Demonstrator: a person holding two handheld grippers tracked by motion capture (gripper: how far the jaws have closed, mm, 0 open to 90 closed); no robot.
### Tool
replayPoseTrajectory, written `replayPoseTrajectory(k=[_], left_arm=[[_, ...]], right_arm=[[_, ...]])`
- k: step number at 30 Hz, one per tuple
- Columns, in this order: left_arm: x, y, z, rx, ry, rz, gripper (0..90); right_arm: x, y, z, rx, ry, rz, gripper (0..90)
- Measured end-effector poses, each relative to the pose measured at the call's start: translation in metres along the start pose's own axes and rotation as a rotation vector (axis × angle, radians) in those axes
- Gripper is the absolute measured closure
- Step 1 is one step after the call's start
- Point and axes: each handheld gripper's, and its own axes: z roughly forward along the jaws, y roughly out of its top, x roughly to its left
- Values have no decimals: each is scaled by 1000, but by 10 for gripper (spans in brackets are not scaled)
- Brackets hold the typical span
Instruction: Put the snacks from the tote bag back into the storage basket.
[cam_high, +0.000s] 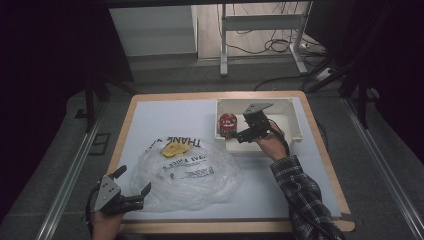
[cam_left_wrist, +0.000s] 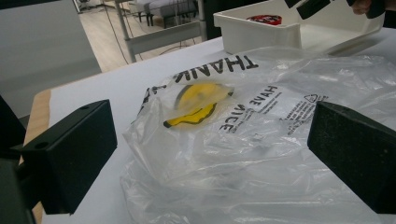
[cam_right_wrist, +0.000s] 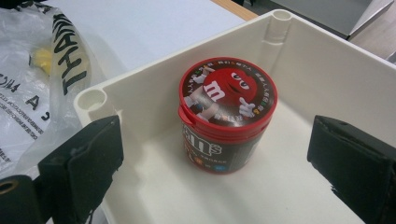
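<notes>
While right gripper (cam_high: 239, 134) gapes level at candy tub (cam_right_wrist: 227, 114) | left gripper (cam_high: 134, 183) wide beside bag (cam_high: 187, 172)

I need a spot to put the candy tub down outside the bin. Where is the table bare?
Bare white table lies left of the white bin and beyond the plastic bag; a strip also runs between the bag and the right forearm. Inside the bin, the candy tub and right gripper crowd the left end.

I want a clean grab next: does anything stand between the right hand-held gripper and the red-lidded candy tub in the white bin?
Nothing visible does. The right hand-held gripper is open inside the white bin, facing the candy tub, with bare bin floor between them.
</notes>
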Motion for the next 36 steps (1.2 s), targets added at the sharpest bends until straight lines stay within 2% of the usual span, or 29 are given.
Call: replayPoseTrajectory(k=[17, 32, 36], left_arm=[[0, 0, 0, -2, -2, -2, 12], [0, 0, 0, -2, -5, 0, 12], [0, 0, 0, -3, -5, -1, 12]], right_arm=[[1, -6, -6, -42, 13, 56, 24], [6, -11, -13, -47, 9, 59, 11], [8, -12, -15, -53, 9, 46, 9]])
